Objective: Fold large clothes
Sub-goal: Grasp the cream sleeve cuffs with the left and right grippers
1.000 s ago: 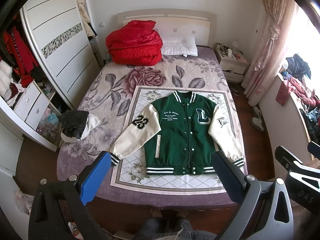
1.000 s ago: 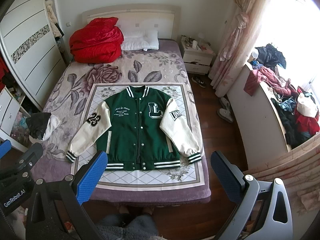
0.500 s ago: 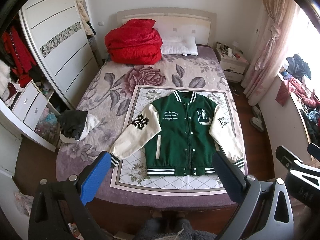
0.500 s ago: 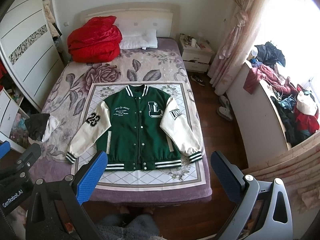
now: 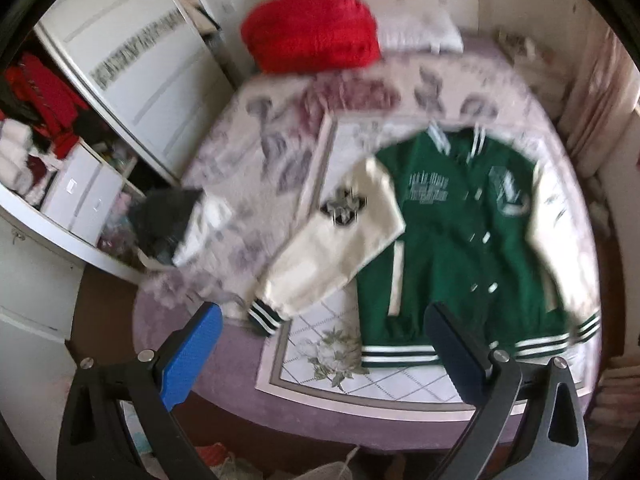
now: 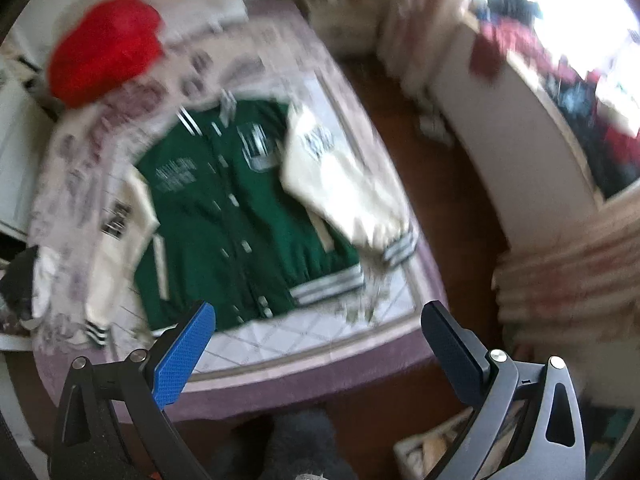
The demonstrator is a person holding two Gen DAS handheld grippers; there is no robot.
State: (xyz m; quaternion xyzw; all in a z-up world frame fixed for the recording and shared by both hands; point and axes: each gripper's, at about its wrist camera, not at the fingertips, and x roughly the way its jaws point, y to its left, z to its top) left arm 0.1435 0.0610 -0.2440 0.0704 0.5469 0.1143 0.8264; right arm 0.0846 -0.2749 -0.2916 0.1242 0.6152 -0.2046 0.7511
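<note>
A green jacket (image 5: pixel 452 248) with cream sleeves is laid flat, front up, on the near half of the bed (image 5: pixel 248 240), over a pale panel of the bedspread printed with a diamond grid and flowers. The body looks like matte wool; a row of pale snaps runs down the middle, and the collar, cuffs and hem are ribbed knit with white stripes. Its sleeves are spread outward, a dark patch being seen on the left sleeve (image 5: pixel 332 248) and lettering on the right sleeve (image 6: pixel 340 184). A crumpled, glossy red quilt (image 5: pixel 316 28) is heaped at the far end of the bed beside a white pillow (image 5: pixel 420 32). A dark garment (image 5: pixel 164 220) is bunched at the left edge of the bed, near the white wardrobe (image 5: pixel 132 60).

The left hand-held gripper (image 5: pixel 324 328) is held with its textured blue pads spread wide, nothing between them, above the near edge of the bed, in line with the left cuff and hem. The right hand-held gripper (image 6: pixel 320 328) is likewise spread and empty, over the near right corner of the bed.

Compared with half a second ago, both views are heavily blurred and the jacket appears much larger; the right view has tilted, so that the bed runs diagonally. The jacket itself lies as it did, untouched.
</note>
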